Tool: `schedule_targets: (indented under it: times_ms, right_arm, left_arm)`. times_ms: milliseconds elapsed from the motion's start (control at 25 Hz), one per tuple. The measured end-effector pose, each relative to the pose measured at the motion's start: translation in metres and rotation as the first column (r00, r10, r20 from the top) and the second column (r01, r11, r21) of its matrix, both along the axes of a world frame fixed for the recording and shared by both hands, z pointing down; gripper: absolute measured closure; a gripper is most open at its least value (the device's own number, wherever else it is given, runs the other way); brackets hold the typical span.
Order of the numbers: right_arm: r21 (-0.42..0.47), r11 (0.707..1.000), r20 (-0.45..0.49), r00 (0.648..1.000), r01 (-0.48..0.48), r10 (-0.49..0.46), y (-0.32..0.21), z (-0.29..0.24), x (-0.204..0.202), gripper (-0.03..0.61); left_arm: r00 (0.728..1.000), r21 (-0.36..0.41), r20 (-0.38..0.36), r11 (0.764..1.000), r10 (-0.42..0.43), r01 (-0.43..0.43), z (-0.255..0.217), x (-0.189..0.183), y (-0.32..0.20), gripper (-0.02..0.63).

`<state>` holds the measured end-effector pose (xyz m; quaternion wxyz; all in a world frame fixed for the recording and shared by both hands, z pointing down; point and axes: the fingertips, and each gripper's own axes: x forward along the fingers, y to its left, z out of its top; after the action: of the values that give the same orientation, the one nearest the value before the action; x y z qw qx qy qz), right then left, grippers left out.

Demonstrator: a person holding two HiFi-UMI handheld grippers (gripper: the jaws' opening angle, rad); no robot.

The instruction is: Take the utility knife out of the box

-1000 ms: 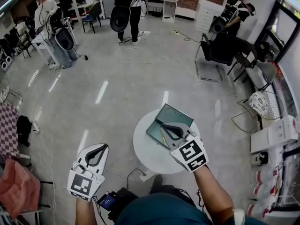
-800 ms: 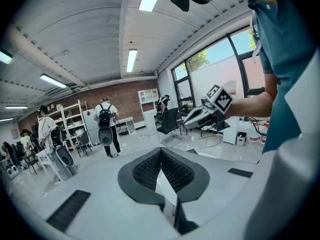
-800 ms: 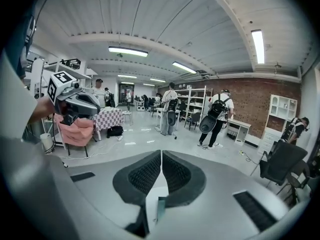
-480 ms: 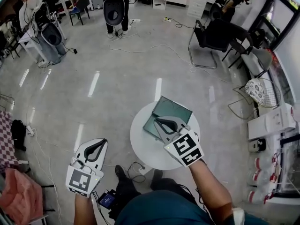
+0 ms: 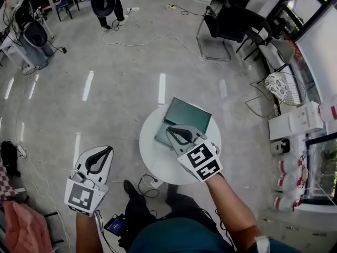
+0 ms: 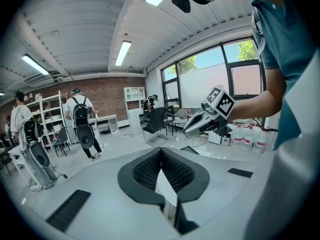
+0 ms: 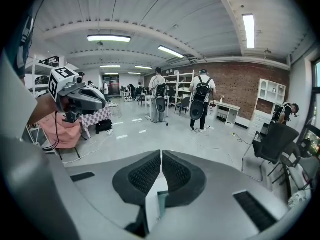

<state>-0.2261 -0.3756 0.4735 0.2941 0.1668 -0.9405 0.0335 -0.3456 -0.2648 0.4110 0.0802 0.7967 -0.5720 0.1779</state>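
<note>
White table [image 5: 157, 157], box [image 5: 188, 115] clearest in head view, right tool [image 5: 170, 130] closed

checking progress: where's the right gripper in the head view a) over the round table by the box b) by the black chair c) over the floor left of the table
a: the right gripper hangs over the round table, tips at the box.
</note>
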Motion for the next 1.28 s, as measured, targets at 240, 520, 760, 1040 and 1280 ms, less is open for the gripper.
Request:
schedule_targets:
  times_ms: [240,520,760,1040,1280]
  right_arm:
    - [-0.023,1.000,-0.057,0.998,-0.006,0.005,-0.017,0.053,-0.011,0.540]
    - [-0.046,0.999,-0.114,0.993,-0.029,0.024,-0.039,0.105,-0.011,0.538]
    - [-0.078,0.996,-0.165,0.986,-0.042,0.029,-0.054,0.156,-0.005,0.538]
    - [-0.114,0.992,-0.223,0.974,-0.061,0.034,-0.070,0.209,0.008,0.538]
    - [-0.134,0.988,-0.273,0.961,-0.077,0.038,-0.075,0.244,0.012,0.538]
  left_arm:
    - [1.000,-0.023,-0.017,1.000,0.015,-0.016,0.041,-0.015,-0.015,0.595]
    - [0.999,-0.062,-0.043,0.998,0.024,-0.027,0.084,-0.020,-0.027,0.595]
    - [0.997,-0.090,-0.064,0.995,0.040,-0.045,0.121,-0.017,-0.042,0.595]
    - [0.995,-0.122,-0.087,0.991,0.040,-0.051,0.153,-0.010,-0.060,0.595]
    - [0.994,-0.153,-0.102,0.987,0.034,-0.050,0.175,-0.016,-0.061,0.595]
